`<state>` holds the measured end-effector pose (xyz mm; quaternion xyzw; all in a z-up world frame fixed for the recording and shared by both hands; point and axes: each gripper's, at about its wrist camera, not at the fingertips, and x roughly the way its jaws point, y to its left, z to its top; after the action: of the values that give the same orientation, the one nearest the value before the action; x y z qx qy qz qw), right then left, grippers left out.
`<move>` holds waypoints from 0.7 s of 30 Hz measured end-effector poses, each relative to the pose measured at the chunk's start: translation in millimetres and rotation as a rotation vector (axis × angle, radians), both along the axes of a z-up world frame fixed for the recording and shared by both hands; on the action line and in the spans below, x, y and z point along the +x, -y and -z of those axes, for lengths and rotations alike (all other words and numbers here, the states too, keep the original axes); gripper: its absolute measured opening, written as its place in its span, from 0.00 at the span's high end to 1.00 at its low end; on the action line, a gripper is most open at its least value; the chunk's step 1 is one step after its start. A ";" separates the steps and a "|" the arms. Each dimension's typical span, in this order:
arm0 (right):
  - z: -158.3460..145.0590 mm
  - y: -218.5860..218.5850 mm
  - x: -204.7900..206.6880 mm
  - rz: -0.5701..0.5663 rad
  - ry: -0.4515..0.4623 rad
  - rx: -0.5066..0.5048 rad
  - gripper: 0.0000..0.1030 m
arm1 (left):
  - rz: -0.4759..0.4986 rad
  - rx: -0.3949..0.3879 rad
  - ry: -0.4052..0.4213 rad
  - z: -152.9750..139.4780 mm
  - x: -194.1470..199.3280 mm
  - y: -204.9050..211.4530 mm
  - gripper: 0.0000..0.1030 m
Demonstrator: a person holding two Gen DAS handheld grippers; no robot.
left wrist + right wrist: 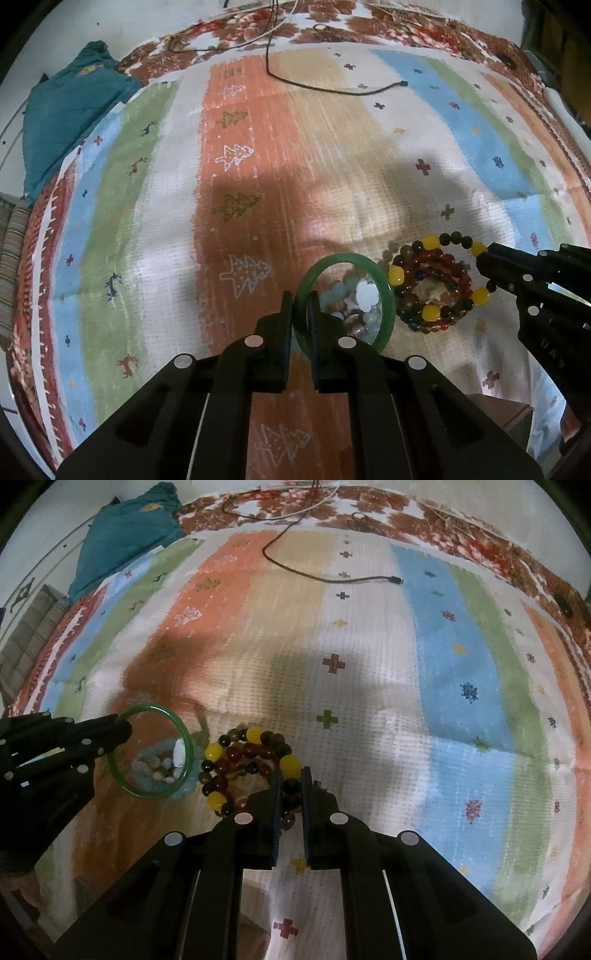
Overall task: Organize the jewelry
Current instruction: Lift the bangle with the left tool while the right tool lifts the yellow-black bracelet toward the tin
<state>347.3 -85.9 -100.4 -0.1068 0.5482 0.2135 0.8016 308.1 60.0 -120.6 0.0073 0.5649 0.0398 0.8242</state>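
A green bangle [386, 295] is pinched at its left rim by my left gripper [300, 301], which is shut on it. Inside and behind the bangle lie pale blue and white bead bracelets [360, 301]. To the right is a pile of dark and red bead bracelets with a yellow-and-dark bead bracelet [432, 242] on top. My right gripper [290, 775] is shut on that yellow-and-dark bracelet [255, 734] at its near side. The bangle also shows in the right wrist view [188, 744], with the left gripper [122, 725] on it. The right gripper shows at the right of the left wrist view [484, 267].
Everything lies on a striped, patterned cloth [258, 166] over a bed. A black cable [332, 90] lies at the far side. A teal cloth [70, 110] sits at the far left corner. A floral blanket [369, 22] borders the far edge.
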 end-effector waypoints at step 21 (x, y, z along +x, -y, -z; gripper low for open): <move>-55.9 15.4 -39.0 0.031 0.161 0.037 0.90 | -0.029 0.001 0.087 -40.6 -34.0 5.6 0.93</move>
<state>308.4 -101.3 -44.5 -0.1002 0.4794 0.2017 0.8482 274.1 54.4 -80.0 -0.0022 0.5286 0.0525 0.8472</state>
